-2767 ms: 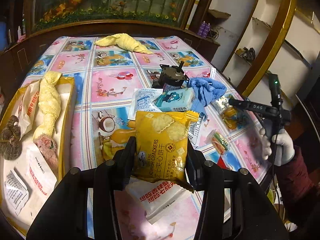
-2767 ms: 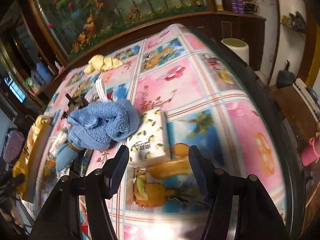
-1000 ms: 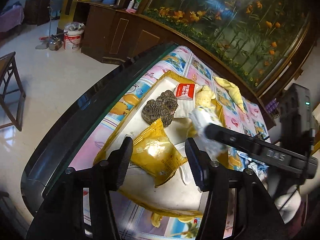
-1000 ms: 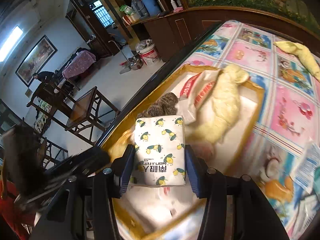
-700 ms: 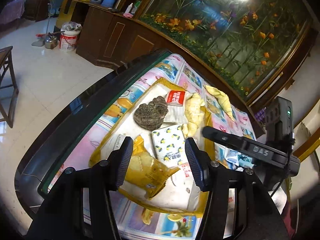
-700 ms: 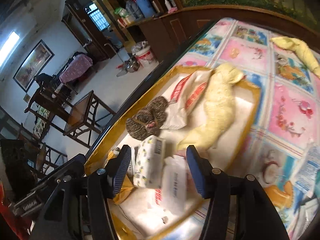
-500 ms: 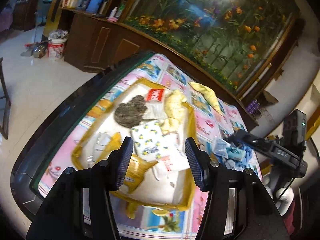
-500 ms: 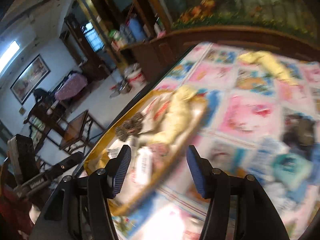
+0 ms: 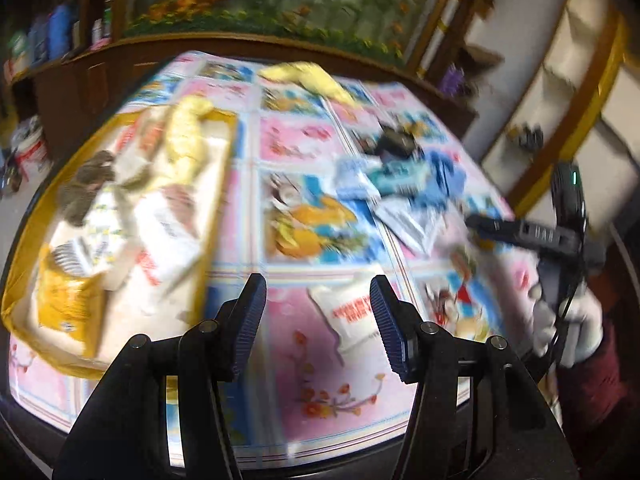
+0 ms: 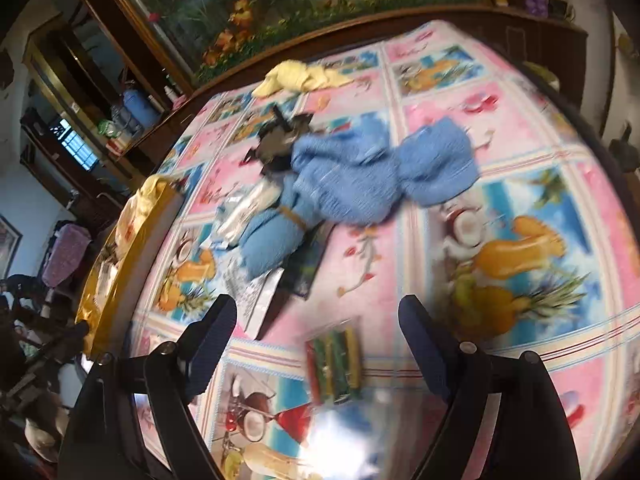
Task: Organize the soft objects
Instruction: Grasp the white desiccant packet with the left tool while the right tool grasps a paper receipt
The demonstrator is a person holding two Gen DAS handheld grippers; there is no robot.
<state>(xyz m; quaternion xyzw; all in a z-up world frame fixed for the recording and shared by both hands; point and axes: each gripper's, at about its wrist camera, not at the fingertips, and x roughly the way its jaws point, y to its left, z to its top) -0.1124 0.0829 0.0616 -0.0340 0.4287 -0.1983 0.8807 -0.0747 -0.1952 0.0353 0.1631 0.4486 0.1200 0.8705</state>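
Both the left tool (image 9: 318, 312) and right tool (image 10: 316, 332) hung empty with jaws apart above the counter (image 10: 520, 184), apparently freed for another pick, soft packets lying inside the yellow tray (image 9: 16, 288), the blue towel (image 10: 360, 176) well outside it.

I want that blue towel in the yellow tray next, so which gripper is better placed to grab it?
The right gripper, probably. Its fingers are open and empty, and the blue towel lies straight ahead of them. The left gripper, also open, faces a white packet, with the yellow tray off to its left.
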